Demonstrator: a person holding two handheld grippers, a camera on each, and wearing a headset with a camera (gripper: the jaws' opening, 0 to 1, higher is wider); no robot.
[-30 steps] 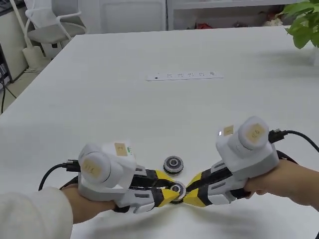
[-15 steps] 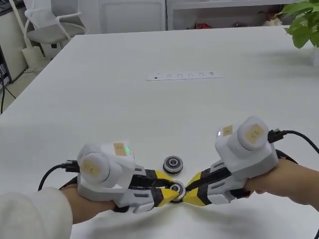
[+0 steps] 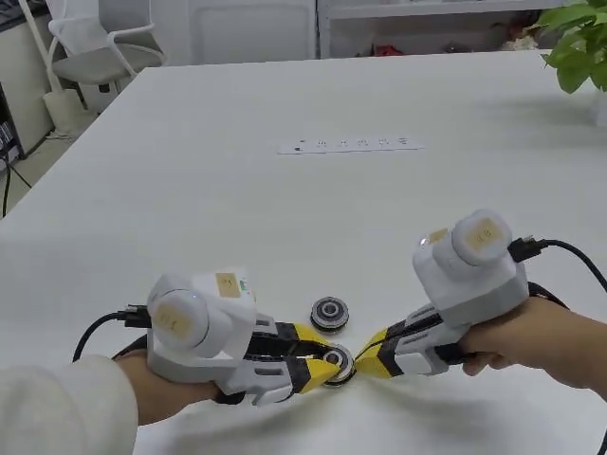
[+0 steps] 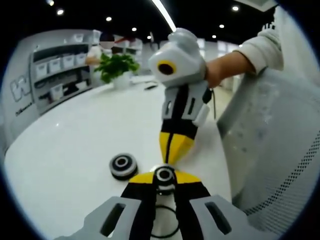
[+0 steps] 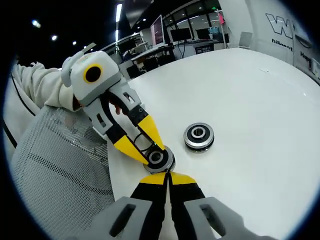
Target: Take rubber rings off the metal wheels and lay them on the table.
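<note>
I clamp my left hand-held gripper (image 3: 327, 360) on a metal wheel (image 5: 158, 159) near the counter's (image 3: 285, 209) near edge to steady it, while my right hand-held gripper (image 3: 368, 350), jaws together, noses its rim, probably to peel off its rubber ring (image 5: 171, 162).

Black-ringed wheel (image 3: 336, 360) in left tool (image 4: 164, 176); second wheel (image 3: 329, 312) flat just beside it.

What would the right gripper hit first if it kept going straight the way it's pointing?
The metal wheel that the left gripper clamps between its jaws. It sits directly ahead of the right gripper, whose jaws are shut, so close that I cannot tell whether they touch.
</note>
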